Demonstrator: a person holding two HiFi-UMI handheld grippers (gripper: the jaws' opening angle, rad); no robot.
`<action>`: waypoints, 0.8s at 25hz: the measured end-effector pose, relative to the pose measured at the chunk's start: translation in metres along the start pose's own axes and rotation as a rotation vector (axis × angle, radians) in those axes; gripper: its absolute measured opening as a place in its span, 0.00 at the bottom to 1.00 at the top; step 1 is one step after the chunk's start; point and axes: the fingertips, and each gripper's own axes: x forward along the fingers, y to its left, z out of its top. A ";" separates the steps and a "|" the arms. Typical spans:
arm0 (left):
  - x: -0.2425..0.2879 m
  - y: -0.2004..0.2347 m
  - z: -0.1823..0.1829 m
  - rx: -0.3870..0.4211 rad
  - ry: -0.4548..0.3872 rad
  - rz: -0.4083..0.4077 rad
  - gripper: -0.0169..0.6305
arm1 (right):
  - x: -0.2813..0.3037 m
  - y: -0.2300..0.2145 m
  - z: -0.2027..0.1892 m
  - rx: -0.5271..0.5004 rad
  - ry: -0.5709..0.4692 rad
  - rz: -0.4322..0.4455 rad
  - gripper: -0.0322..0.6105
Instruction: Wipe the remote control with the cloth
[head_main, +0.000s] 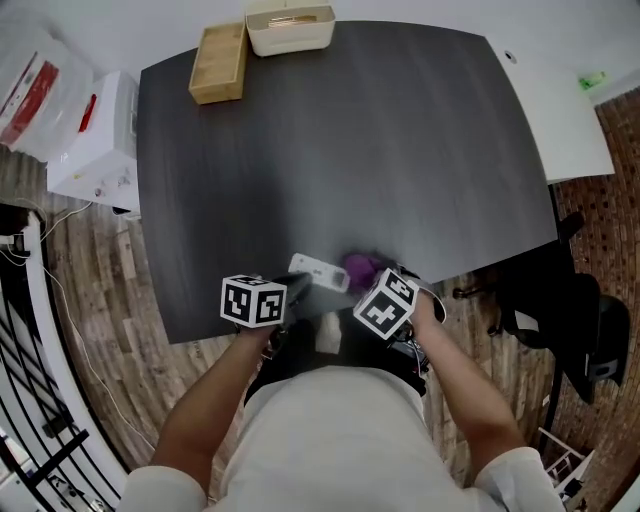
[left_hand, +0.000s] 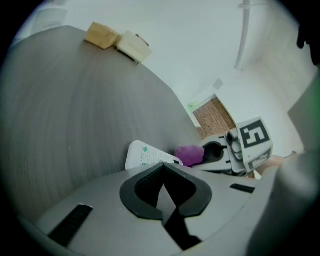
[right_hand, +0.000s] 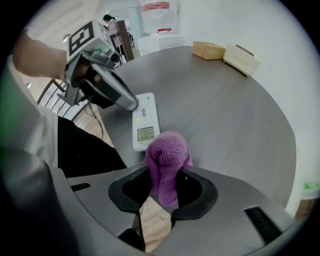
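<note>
A white remote control (head_main: 320, 272) with a small screen (right_hand: 145, 133) lies flat near the front edge of the dark grey table (head_main: 350, 150). My left gripper (head_main: 300, 286) is shut, and its dark fingertips (right_hand: 129, 102) rest at the remote's button end; nothing shows between the jaws in the left gripper view (left_hand: 162, 167). My right gripper (head_main: 372, 282) points down and is shut on a bunched purple cloth (right_hand: 166, 160). The cloth (head_main: 358, 268) hangs at the remote's screen end, touching or just over it. In the left gripper view the cloth (left_hand: 190, 154) sits right behind the remote (left_hand: 144, 155).
A wooden box (head_main: 220, 62) and a white tray (head_main: 290, 28) stand at the table's far edge. White cabinets (head_main: 95, 140) stand left of the table, a white table (head_main: 560, 110) and a black chair (head_main: 580, 320) to the right. The table's front edge runs just before the person's body.
</note>
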 end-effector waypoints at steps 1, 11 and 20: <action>0.001 0.002 0.008 0.020 -0.007 0.008 0.03 | 0.000 0.007 -0.001 0.001 0.001 0.012 0.24; -0.001 0.002 0.036 0.188 -0.047 0.128 0.03 | -0.015 0.000 0.020 -0.049 -0.081 0.109 0.24; 0.016 0.007 0.061 0.442 0.104 0.267 0.03 | 0.007 -0.032 0.107 -0.129 -0.095 0.157 0.24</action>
